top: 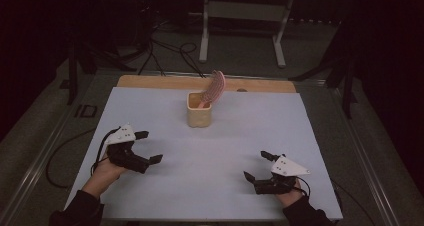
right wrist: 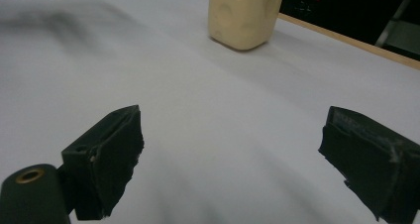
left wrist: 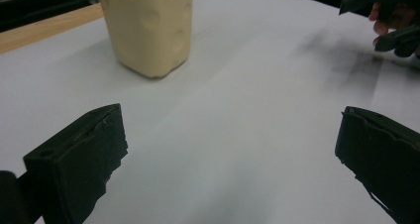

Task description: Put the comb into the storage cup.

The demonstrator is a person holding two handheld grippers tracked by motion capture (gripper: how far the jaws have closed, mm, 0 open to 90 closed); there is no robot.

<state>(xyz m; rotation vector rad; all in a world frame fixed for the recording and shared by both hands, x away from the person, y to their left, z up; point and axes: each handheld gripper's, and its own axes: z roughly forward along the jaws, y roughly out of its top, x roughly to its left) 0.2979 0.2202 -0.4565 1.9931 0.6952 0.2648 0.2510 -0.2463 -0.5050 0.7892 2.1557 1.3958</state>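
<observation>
Behind both grippers, cup (top: 199, 110) stands w/ pink brush (top: 213, 88) leaning inside. Left gripper (top: 148, 146) & right gripper (top: 257, 165) near table's front edge, jaws spread, empty. Looks either finished or unstarted.

Dark room, lit mostly over the pale white sheet (top: 210, 161) covering the light wooden tabletop (top: 150, 81). Grey carpeted floor (top: 240, 51) behind, crossed by loose black cables (top: 170, 53). Farther back a white metal frame stand (top: 245, 16) on two long feet. Black tripod legs (top: 75, 66) at both sides, half lost in shadow.
</observation>
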